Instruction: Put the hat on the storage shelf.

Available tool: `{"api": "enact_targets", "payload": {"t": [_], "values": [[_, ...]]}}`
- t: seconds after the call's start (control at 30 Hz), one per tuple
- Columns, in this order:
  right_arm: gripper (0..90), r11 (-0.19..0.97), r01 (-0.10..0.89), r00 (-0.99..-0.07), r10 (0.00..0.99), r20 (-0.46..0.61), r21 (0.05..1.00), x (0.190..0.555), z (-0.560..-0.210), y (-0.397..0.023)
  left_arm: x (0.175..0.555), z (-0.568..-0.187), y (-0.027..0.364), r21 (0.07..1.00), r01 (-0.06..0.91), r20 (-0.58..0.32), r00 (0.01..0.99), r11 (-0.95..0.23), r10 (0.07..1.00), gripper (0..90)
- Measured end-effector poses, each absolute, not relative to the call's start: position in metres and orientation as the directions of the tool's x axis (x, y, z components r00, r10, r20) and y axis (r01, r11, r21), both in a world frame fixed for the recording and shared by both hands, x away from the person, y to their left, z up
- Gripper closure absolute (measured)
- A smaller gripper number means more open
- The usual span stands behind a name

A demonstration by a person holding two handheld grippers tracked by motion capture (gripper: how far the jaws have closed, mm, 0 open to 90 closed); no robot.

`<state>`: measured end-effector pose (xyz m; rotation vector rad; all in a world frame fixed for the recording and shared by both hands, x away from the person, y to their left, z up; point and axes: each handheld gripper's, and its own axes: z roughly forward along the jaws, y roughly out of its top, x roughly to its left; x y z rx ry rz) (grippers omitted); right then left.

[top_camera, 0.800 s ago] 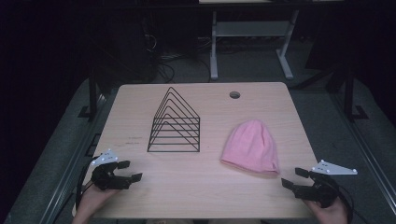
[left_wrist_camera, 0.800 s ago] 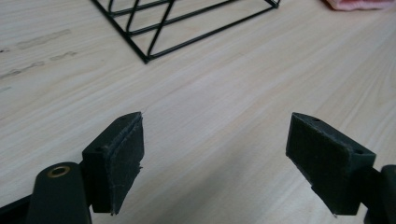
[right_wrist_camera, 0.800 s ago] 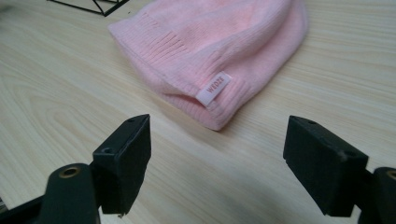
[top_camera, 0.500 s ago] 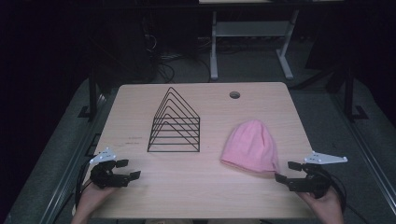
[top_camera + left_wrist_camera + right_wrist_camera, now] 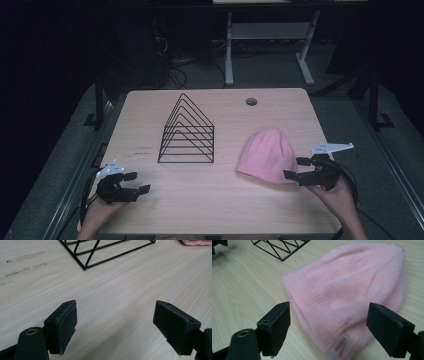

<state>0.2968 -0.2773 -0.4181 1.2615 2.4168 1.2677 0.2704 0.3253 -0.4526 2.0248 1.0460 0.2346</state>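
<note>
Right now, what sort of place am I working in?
Probably a lab or workshop bench. A plain wooden desk with a cable hole stands on dark carpet, cables trail behind it, and a second desk's metal frame stands behind it. The surroundings are dark.

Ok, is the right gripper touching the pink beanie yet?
Cannot tell. In the right gripper view the right gripper has its jaws wide open over the pink beanie at its ribbed hem, but whether the pads rest on the fabric is unclear.
</note>
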Motion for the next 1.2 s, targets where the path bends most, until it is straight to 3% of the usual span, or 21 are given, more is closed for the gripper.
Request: {"api": "enact_targets", "payload": {"t": [0.4,1.2], "values": [[20.8,0.313,0.601,-0.656,0.719,0.230,0.735,0.325,-0.394,-0.277,0.264,-0.448,0.327,0.756,0.582,-0.187,0.630,-0.299,0.754,19.0],[24.2,0.355,0.669,-0.644,0.715,0.271,0.653,0.394,-0.401,-0.264,0.271,-0.447,0.314,0.771,0.561,-0.181,0.646,-0.300,0.741,19.0]]}}
